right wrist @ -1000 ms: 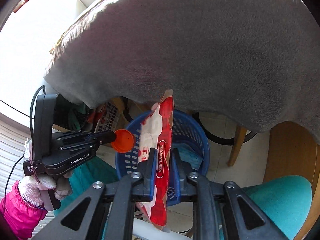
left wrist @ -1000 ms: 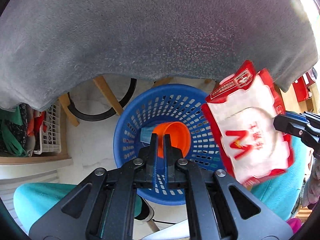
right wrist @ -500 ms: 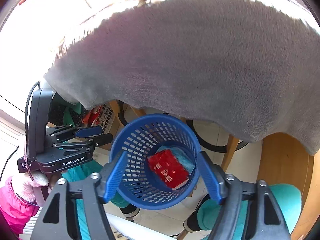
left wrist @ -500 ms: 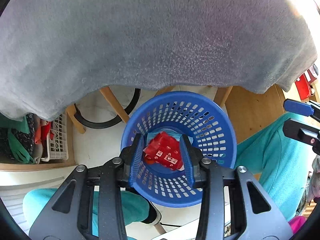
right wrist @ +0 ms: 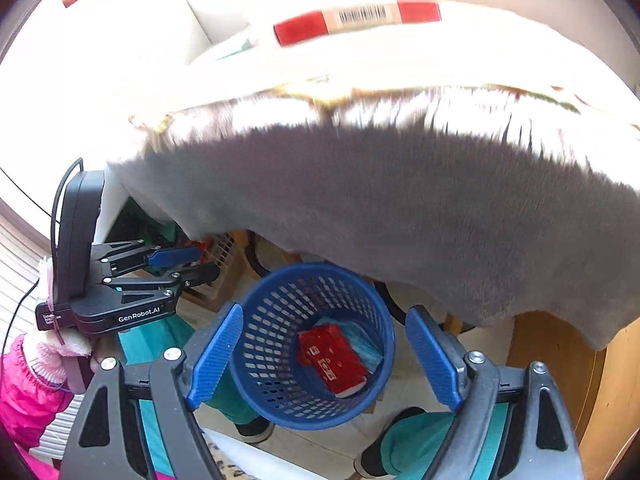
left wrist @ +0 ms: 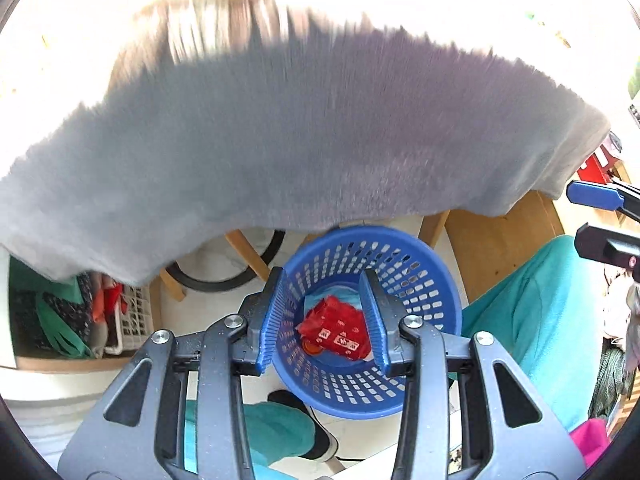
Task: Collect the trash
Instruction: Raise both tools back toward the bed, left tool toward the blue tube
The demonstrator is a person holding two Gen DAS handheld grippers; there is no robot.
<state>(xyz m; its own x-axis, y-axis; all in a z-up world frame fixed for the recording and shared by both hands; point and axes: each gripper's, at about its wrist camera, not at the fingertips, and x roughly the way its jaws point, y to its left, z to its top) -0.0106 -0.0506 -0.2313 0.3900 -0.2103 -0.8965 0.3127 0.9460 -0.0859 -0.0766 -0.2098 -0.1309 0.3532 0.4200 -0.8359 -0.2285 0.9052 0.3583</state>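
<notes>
Leftmost in the right wrist view, the left gripper is seen held in a white-gloved hand with a pink sleeve, its black body angled downward and its blue-padded jaws parted with nothing between them. Below it, teal-clad legs are seen beside the round blue perforated plastic basket standing on the pale floor. Inside the basket the flat red snack packet is seen lying on a light blue item at the bottom. Further right, the right gripper is pointed steeply down over the basket; its jaws have just been opening and stand wide apart, empty. Above everything, a grey fleece cloth is draped over the worktop edge. In the left wrist view, the packet is framed between the parted jaws of the left gripper.
</notes>
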